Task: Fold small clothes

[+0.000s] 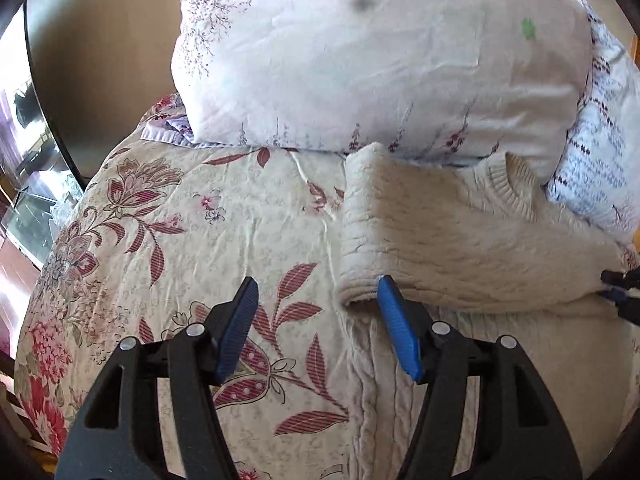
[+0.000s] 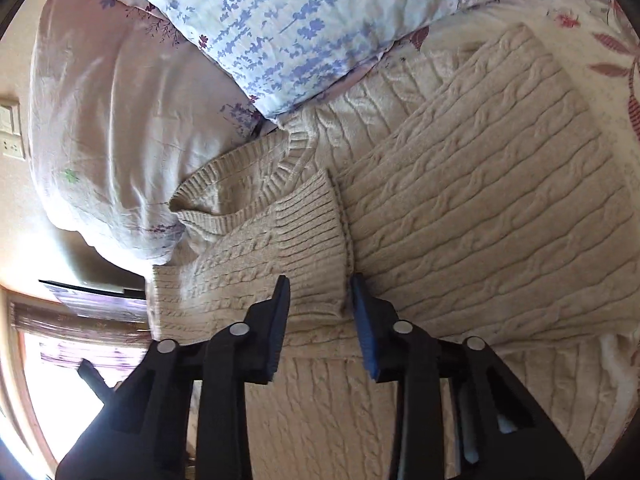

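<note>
A cream cable-knit sweater lies on the floral bedspread, partly folded, with its collar toward the pillows. My left gripper is open and empty, its right blue pad by the folded sweater's near left corner. In the right wrist view the sweater fills the frame, with a sleeve cuff folded across the body. My right gripper is open, its jaws either side of the cuff's near edge and not clamped on it. Its tips also show at the right edge of the left wrist view.
A large white floral pillow lies just behind the sweater, with a blue-patterned pillow beside it. A wall and a dark edge stand at the left of the bed. A window shows at the lower left.
</note>
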`<state>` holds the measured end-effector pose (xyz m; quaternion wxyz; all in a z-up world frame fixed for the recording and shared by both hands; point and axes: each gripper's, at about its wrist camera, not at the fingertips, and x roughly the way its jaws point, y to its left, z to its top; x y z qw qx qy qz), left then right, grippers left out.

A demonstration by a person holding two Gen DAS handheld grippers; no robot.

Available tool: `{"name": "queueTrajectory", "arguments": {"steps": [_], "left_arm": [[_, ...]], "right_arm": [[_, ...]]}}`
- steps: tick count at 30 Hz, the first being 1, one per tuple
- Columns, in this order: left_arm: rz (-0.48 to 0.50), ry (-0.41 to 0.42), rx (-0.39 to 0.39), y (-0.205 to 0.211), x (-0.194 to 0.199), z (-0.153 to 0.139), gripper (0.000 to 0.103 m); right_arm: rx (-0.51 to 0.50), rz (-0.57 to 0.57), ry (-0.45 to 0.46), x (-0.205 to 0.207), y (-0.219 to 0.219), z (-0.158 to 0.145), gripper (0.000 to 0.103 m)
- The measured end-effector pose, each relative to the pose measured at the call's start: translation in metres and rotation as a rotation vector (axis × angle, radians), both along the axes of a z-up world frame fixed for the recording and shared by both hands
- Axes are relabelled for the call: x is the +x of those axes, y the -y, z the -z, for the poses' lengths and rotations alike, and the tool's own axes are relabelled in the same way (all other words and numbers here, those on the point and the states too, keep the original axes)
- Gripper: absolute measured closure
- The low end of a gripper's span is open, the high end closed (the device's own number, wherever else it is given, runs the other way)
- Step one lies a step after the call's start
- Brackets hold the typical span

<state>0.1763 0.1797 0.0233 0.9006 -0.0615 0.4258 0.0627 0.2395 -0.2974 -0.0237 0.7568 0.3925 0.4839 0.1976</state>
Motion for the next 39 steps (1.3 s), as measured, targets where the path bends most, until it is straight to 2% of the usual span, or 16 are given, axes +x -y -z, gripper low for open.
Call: {"name": "queueTrajectory", "arguments": {"steps": [4, 6, 12, 15, 18, 19, 25, 27, 28, 29, 31, 33, 35, 39], "left_arm": [[0.022, -0.038, 0.032, 0.006, 0.003, 0.012, 0.041], [0.021, -0.04, 0.018, 0.007, 0.006, 0.015, 0.041], [0.046, -0.045, 0.027, 0.013, 0.01, 0.018, 0.041], [0.052, -0.056, 0.032, 0.016, 0.011, 0.02, 0.041], [0.052, -0.067, 0.021, 0.019, 0.013, 0.024, 0.041], [0.051, -0.071, 0.019, 0.019, 0.014, 0.025, 0.041], [0.047, -0.081, -0.002, 0.017, 0.013, 0.024, 0.041], [0.052, -0.077, -0.013, 0.016, 0.008, 0.021, 0.041], [0.054, -0.071, -0.02, 0.016, 0.005, 0.019, 0.041], [0.056, -0.064, -0.027, 0.015, 0.001, 0.016, 0.041], [0.057, -0.021, -0.043, 0.013, -0.009, 0.005, 0.041], [0.073, 0.044, -0.068, 0.014, -0.015, -0.007, 0.041], [0.105, 0.09, -0.091, 0.021, -0.015, -0.017, 0.041], [0.18, 0.081, -0.094, 0.046, 0.006, -0.018, 0.041]], "right_arm": [[0.006, -0.004, 0.001, 0.004, -0.006, 0.002, 0.089], [-0.007, -0.001, 0.021, 0.006, -0.01, -0.002, 0.093], [-0.137, 0.054, 0.257, -0.003, -0.008, -0.061, 0.094], [-0.205, 0.12, 0.32, -0.014, 0.005, -0.079, 0.094], [-0.259, 0.138, 0.268, -0.016, 0.014, -0.063, 0.094], [-0.31, 0.123, 0.203, -0.014, 0.014, -0.044, 0.094], [-0.372, 0.116, 0.151, -0.008, 0.009, -0.02, 0.094], [-0.416, 0.092, 0.14, -0.008, 0.007, -0.015, 0.093], [-0.433, 0.086, 0.142, -0.009, 0.006, -0.015, 0.09], [-0.459, 0.094, 0.148, -0.011, 0.007, -0.018, 0.076], [-0.514, 0.145, 0.154, -0.018, 0.011, -0.023, 0.063], [-0.495, 0.176, 0.198, -0.025, 0.019, -0.031, 0.061], [-0.457, 0.148, 0.251, -0.028, 0.017, -0.036, 0.061], [-0.462, 0.033, 0.275, -0.022, -0.008, -0.032, 0.061]]}}
